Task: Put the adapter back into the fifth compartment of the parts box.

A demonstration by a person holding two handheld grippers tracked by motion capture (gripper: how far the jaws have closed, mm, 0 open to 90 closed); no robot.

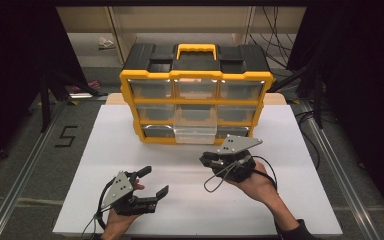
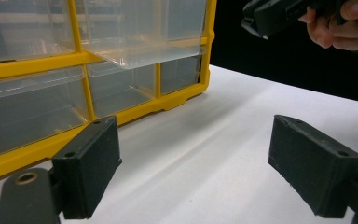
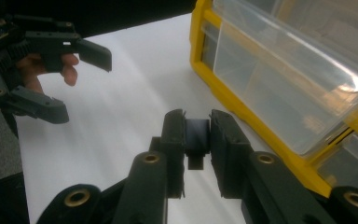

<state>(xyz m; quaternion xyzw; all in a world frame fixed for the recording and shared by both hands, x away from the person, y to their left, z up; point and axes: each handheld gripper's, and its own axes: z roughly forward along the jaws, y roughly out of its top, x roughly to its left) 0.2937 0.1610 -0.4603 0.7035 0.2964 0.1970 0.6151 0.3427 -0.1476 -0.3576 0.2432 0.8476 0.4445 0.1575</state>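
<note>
A yellow and black drawer cabinet (image 1: 196, 75) stands at the back of the white table, and its bottom middle clear drawer (image 1: 195, 134) is pulled out a little. My right gripper (image 1: 204, 160) hovers just in front of that drawer. In the right gripper view its jaws (image 3: 198, 122) are shut on a small black block (image 3: 198, 137), beside the clear drawer (image 3: 298, 93). My left gripper (image 1: 156, 181) rests low at the front left, open and holding nothing. Its pads (image 2: 193, 140) stand wide apart, facing the cabinet (image 2: 37, 63).
The white table top (image 1: 130, 150) ends at a front edge near my hands. Dark curtains hang on both sides, cables lie at the back right, and a floor mark "5" (image 1: 66, 136) sits at the left. The other hand and its gripper (image 2: 279, 14) cross the left gripper view's top right.
</note>
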